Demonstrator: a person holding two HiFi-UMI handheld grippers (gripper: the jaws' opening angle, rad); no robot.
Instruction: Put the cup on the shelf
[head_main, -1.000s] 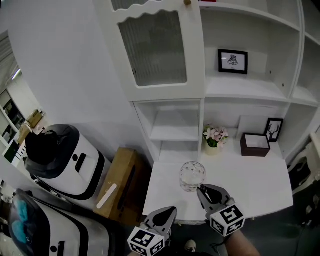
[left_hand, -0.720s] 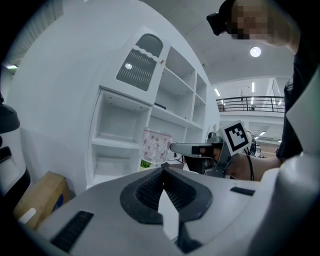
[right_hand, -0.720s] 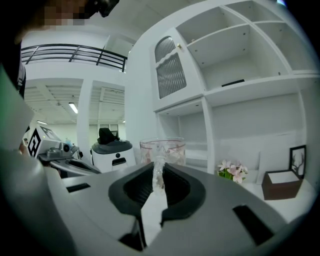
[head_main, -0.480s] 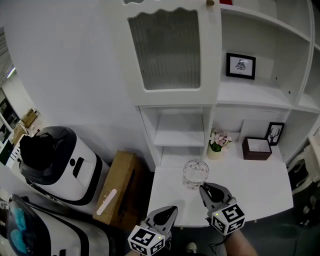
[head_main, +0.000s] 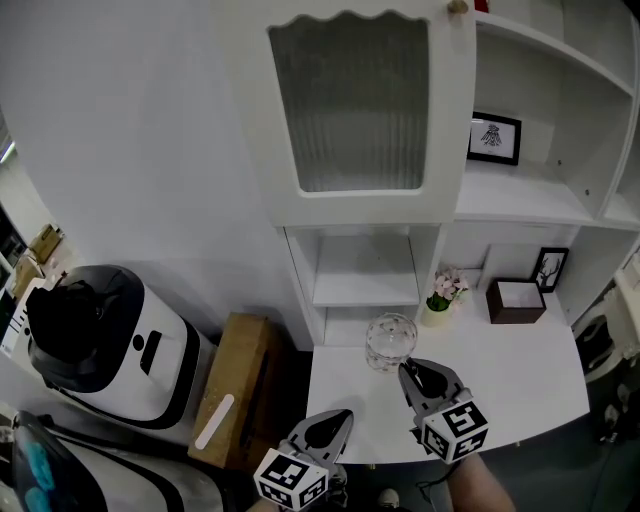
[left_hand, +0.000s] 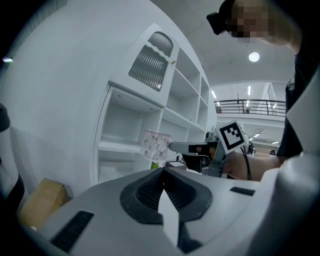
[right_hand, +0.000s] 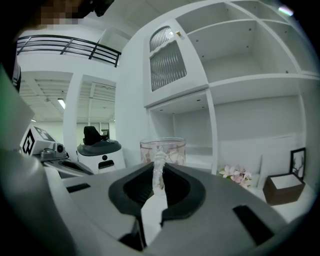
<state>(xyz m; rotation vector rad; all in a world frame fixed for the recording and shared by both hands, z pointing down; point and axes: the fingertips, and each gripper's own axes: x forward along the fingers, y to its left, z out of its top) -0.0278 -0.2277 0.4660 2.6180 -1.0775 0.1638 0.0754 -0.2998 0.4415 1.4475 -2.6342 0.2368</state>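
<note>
A clear glass cup (head_main: 389, 342) with a pink flower print hangs in the air above the white desk (head_main: 520, 385). My right gripper (head_main: 407, 372) is shut on its handle. The right gripper view shows the cup (right_hand: 162, 150) just beyond the closed jaws, facing the white shelf unit (right_hand: 200, 130). In the head view the low shelf compartment (head_main: 365, 272) lies straight behind the cup. My left gripper (head_main: 343, 418) is shut on nothing, low at the desk's front edge. From the left gripper view the cup (left_hand: 156, 145) shows held out by the right gripper (left_hand: 172, 146).
A small pot of pink flowers (head_main: 443, 295), a brown box (head_main: 516, 300) and a framed picture (head_main: 549, 269) stand at the back of the desk. Another framed picture (head_main: 494, 138) sits on a higher shelf. A cupboard door (head_main: 350, 105) hangs above. A cardboard box (head_main: 235, 385) and white machines (head_main: 105, 340) stand left.
The right gripper has carried the cup a little toward the shelf unit. The head view has shifted so the shelf sits further right. The left gripper stays put.
</note>
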